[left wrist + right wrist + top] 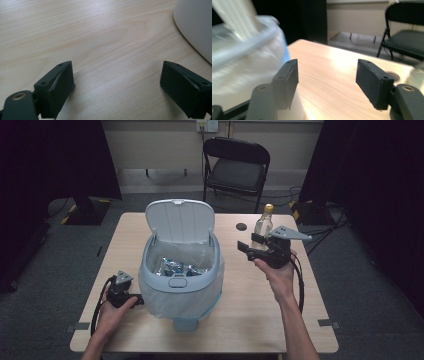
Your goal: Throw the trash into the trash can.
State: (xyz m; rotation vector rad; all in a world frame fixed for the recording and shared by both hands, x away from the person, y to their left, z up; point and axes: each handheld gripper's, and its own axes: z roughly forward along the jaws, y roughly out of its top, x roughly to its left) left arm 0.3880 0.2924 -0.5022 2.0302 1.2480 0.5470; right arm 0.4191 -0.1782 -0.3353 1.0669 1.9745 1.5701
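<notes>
High view: the right hand-held gripper point(246, 247) hangs above the worktop point(310, 330) to the right of a white lidded waste bin point(181, 270), its jaws pointing left toward the bin and standing apart with nothing between them. The right gripper view confirms this: bare worktop lies in the gap, and the bin's plastic liner point(242, 72) blurs past on the left. Just behind this gripper stands a clear glass bottle point(263, 224) with a gold cap, upright and near the worktop's far right edge. The bin's lid is raised, and crumpled blue-and-silver wrappers point(176, 267) lie inside. The left hand-held gripper point(120, 287) rests low beside the bin's left wall, jaws also wide and empty over bare wood. Judging by this, the step in hand is clearing rubbish into the bin. The bottle looks like the next item; the right gripper would need to swing back and close around its body.
</notes>
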